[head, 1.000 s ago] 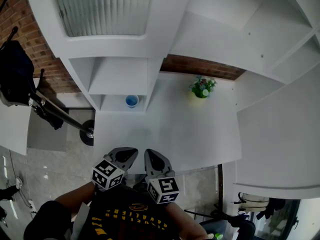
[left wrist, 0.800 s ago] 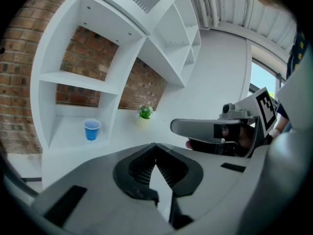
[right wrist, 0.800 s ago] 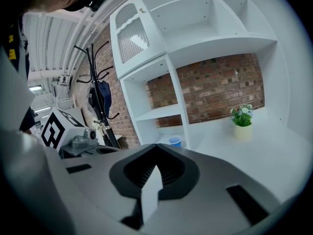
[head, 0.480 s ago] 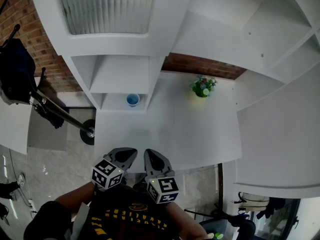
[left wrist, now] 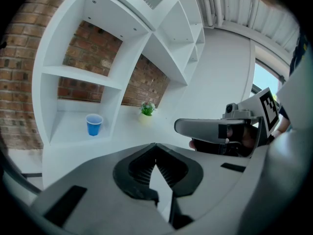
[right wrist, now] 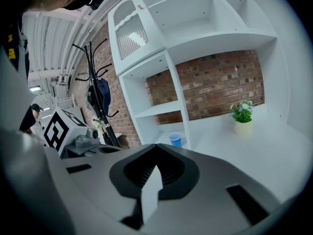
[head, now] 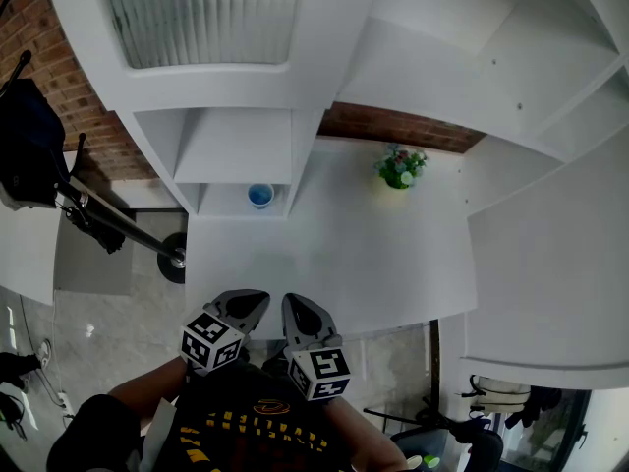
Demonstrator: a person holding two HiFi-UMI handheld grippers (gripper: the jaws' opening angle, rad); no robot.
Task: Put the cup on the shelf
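At the near edge of the white desk [head: 373,264], 2 grippers hover shut and empty.
The left gripper [head: 248,303] and right gripper [head: 303,309] sit side by side, jaws pressed together on nothing. The blue cup [head: 259,197] stands upright in the lowest compartment of the shelf [head: 236,146], well apart from both.

no legible text or numbers

Potted plant [head: 398,170] on white table [head: 373,259] — brick wall [head: 393,128] behind, coat stand [head: 118,224] left
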